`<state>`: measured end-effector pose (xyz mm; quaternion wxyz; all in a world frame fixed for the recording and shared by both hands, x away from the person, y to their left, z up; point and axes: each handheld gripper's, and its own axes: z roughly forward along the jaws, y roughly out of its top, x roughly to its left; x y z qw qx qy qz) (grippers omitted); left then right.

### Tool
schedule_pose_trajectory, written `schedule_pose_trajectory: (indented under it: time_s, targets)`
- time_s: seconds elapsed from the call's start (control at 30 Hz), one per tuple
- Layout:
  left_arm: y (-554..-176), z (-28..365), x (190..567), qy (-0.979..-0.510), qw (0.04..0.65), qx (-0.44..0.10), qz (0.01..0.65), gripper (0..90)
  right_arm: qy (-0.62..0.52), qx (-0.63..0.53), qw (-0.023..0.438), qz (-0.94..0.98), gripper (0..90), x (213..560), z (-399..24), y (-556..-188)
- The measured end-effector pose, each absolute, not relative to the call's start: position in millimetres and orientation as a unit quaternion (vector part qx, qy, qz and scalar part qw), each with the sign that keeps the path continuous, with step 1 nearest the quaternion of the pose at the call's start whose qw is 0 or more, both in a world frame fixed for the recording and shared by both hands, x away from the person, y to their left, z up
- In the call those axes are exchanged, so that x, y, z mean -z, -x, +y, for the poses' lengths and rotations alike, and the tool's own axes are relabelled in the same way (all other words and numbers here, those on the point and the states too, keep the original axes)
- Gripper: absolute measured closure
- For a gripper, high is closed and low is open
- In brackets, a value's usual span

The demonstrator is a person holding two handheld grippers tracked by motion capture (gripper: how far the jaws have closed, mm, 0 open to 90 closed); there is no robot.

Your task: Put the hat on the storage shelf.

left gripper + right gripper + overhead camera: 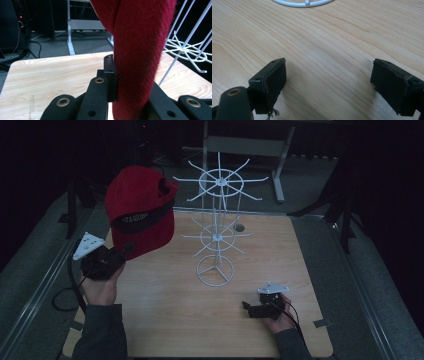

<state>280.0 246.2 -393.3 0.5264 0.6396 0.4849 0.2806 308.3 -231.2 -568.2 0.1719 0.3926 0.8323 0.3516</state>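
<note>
Black jaws of the left gripper (130, 82) rise at the bottom of the left gripper view, pinched tight on a thick fold of a red cap (140, 50) — the knitted cloth fills the gap between the pads and climbs out of the top of that view. From the high view, the left gripper (127, 251) sits in the person's left hand (102, 287) above the table's left part, and the red cap (140, 210) hangs lifted off the wood, its dark band with pale lettering facing the camera and its crown upward. Just to the right of the cap stands a white wire rack (216, 232): a slim central post on a ring base, with two tiers of spokes fanning outward, the upper tier wider than the lower one. Its nearest upper spokes reach close to the cap's edge, and they stand between the cap and the table's far right side. Over at the near right, the right gripper (246, 306) rests low on the wooden table (165, 320), well apart from the rack's base; its jaws stand wide apart with nothing but bare wood grain between them, and the rack's ring base (303, 3) curves along the top of the right gripper view. Beyond the table, a pale metal frame (250, 145) stands on dark flooring.
</note>
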Motion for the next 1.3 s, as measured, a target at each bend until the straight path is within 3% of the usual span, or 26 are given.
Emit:
schedule_pose_trajectory:
  time_s: [1.3]
  targets:
    - [-279,244,378,-0.616,0.544,-0.298,0.485,86.2,-0.392,-0.352,0.172,0.832,13.1,568,-231,-308]
